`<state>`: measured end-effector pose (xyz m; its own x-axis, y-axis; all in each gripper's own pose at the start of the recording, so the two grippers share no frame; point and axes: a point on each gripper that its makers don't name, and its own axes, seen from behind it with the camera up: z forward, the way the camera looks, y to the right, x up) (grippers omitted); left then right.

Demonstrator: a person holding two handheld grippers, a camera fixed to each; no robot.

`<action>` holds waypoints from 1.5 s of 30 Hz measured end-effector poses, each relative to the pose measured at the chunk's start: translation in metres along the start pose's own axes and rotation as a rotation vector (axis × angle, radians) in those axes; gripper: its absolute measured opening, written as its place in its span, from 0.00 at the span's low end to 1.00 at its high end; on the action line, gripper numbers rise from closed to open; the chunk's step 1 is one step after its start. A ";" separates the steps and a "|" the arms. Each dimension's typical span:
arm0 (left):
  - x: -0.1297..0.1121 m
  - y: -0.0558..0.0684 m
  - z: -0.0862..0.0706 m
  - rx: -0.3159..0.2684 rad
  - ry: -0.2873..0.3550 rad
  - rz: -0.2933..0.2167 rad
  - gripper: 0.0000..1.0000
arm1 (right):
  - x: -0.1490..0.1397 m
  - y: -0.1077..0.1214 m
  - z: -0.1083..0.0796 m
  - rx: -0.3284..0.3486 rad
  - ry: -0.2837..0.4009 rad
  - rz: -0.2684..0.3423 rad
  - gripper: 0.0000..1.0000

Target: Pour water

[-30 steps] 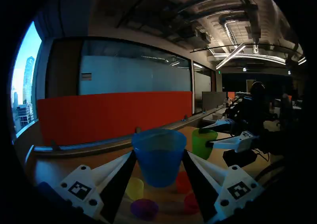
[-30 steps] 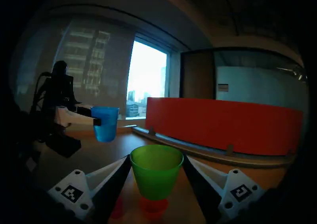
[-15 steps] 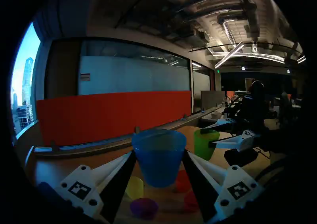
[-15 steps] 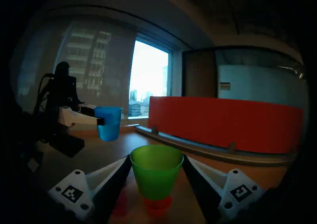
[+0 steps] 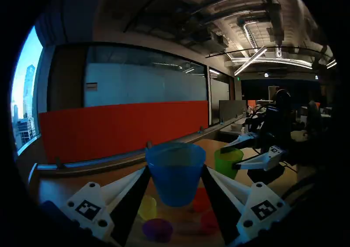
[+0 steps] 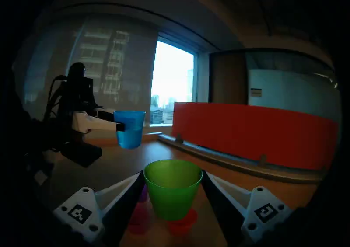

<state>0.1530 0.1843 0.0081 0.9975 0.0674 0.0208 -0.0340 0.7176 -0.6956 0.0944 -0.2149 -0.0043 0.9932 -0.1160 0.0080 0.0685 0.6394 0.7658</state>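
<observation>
Over the wooden table [image 6: 109,168], the left gripper [image 5: 175,168] is clamped on the upright, part-filled blue cup [image 5: 175,183] between its fingers, the right gripper [image 6: 173,175] likewise grips the upright green cup [image 6: 173,192], and small coloured cups [image 5: 157,229] sit below.

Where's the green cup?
The green cup is held by the right gripper, low in the middle of the right gripper view, above the table; the blue cup is farther off to its left.
</observation>
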 end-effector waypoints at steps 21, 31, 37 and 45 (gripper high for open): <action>0.011 0.002 -0.003 -0.006 0.014 0.006 0.82 | -0.014 -0.027 0.001 0.067 -0.024 0.016 0.94; 0.016 0.005 -0.005 -0.013 0.018 0.009 0.82 | -0.025 -0.042 0.004 0.107 -0.040 0.018 0.94; 0.017 0.006 -0.006 -0.016 0.027 0.020 0.82 | -0.027 -0.050 0.007 0.127 -0.044 0.019 0.94; 0.021 0.009 -0.008 -0.022 0.041 0.027 0.82 | -0.028 -0.060 0.009 0.148 -0.047 0.021 0.94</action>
<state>0.1739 0.1869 -0.0037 0.9980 0.0573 -0.0272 -0.0596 0.7003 -0.7113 0.0621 -0.2568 -0.0441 0.9886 -0.1414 0.0521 0.0300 0.5237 0.8514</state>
